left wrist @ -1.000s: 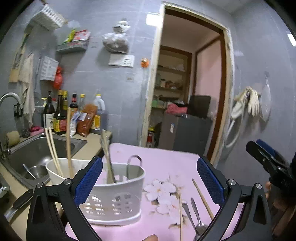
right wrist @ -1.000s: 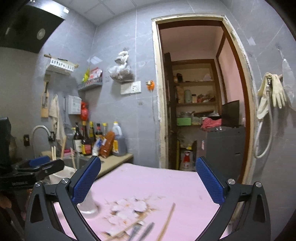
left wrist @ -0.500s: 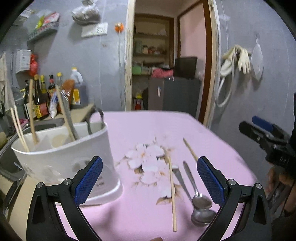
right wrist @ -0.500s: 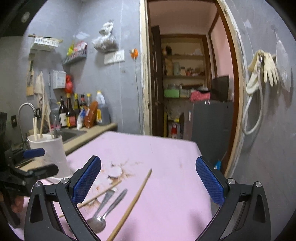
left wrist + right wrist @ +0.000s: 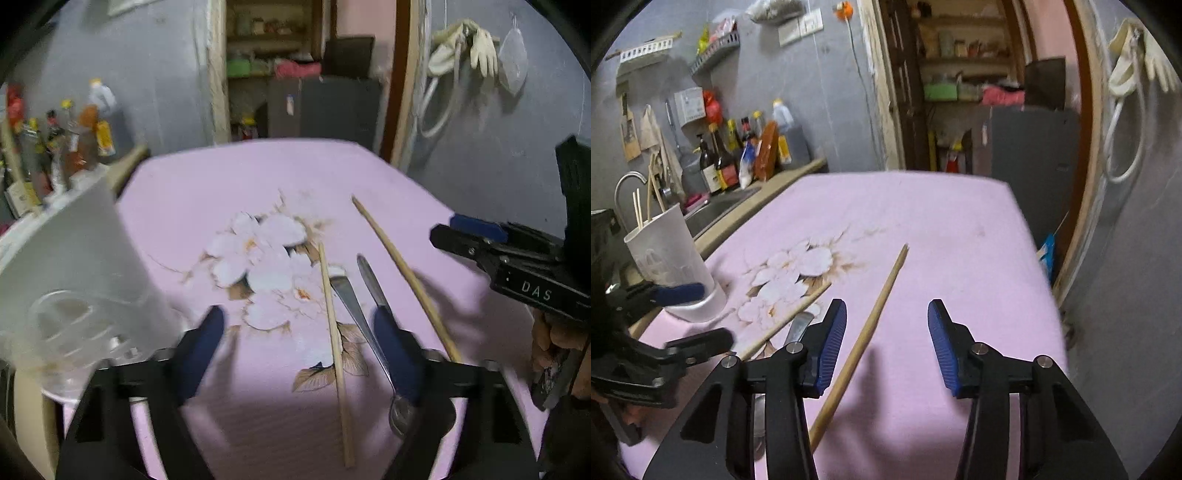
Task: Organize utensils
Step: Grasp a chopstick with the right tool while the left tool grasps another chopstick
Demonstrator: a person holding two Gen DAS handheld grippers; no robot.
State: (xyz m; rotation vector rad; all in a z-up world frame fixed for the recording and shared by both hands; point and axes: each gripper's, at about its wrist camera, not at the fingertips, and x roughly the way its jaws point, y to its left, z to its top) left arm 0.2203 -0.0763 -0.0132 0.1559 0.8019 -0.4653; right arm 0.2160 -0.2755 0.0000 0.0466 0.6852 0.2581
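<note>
On the pink flowered tablecloth (image 5: 207, 192) lie two wooden chopsticks and two metal spoons. My left gripper (image 5: 297, 354) hovers low over one chopstick (image 5: 332, 332) and a spoon (image 5: 354, 306); both lie between its closing jaws, untouched by the pads. A second spoon (image 5: 373, 288) runs behind its right finger. The other chopstick (image 5: 402, 273) lies further right. My right gripper (image 5: 886, 347) is closing too, with that chopstick (image 5: 875, 317) lying between its jaws near the left pad, not pressed. The white utensil holder (image 5: 672, 266) stands at the left with chopsticks in it.
A counter with sauce bottles (image 5: 738, 155) and a sink (image 5: 716, 210) runs along the table's left side. An open doorway (image 5: 960, 92) is behind the far edge. Gloves and a hose (image 5: 1126, 92) hang on the right wall. The table's right edge (image 5: 1034, 258) is close.
Both grippers have tipped downward and sunk toward the utensils on the table. Their jaws have narrowed from fully wide. The holder has slid to the left edge of the left view.
</note>
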